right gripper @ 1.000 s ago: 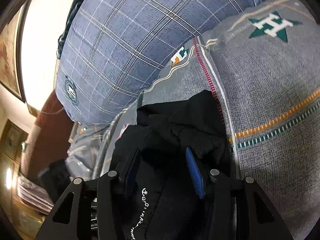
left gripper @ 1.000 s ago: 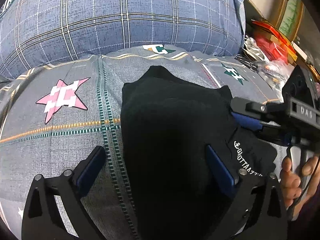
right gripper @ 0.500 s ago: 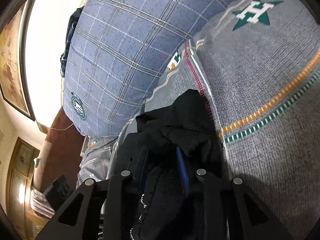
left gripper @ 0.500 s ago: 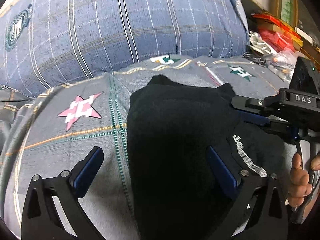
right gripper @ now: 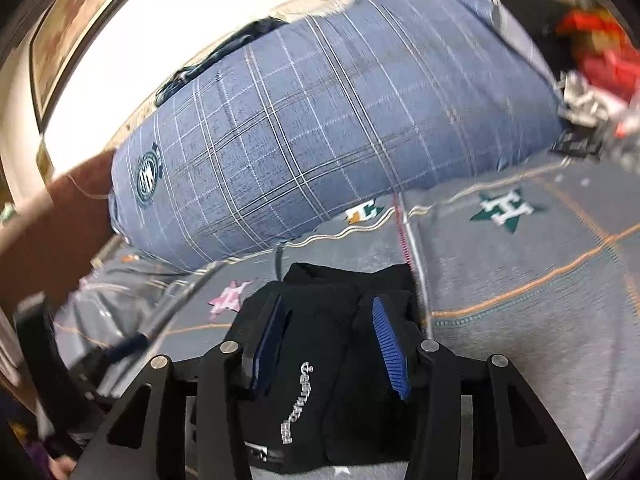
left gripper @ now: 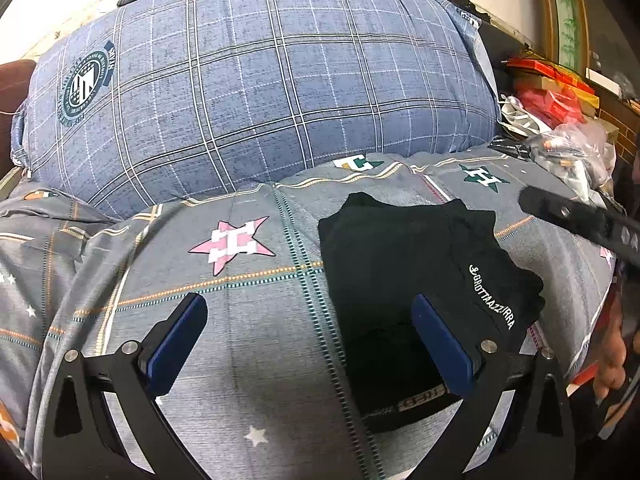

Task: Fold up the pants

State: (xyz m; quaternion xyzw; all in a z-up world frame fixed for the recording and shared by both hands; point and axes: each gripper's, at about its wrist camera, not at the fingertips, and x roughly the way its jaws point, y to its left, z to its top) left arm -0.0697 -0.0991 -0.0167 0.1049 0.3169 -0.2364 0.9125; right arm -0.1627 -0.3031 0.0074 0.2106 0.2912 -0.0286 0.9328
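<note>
The black pants [left gripper: 404, 280] lie folded into a compact rectangle on the grey patterned bedspread [left gripper: 248, 320], with white lettering on the top fold. My left gripper [left gripper: 308, 340] is open and empty, raised above the bed with its right finger over the pants' left part. My right gripper [right gripper: 326, 344] is open, its blue pads either side of the pants [right gripper: 320, 380] below it, not gripping them. Part of the right gripper's finger [left gripper: 576, 220] shows at the right edge of the left wrist view.
A large blue plaid pillow [left gripper: 260, 92] fills the back of the bed. Red packaging and plastic bags [left gripper: 560, 120] clutter the far right. A brown headboard [right gripper: 52, 232] stands at the left.
Both grippers have pulled back and up from the pants. The right gripper, closed on the fabric half a second ago, has opened and let go. The pants stay folded.
</note>
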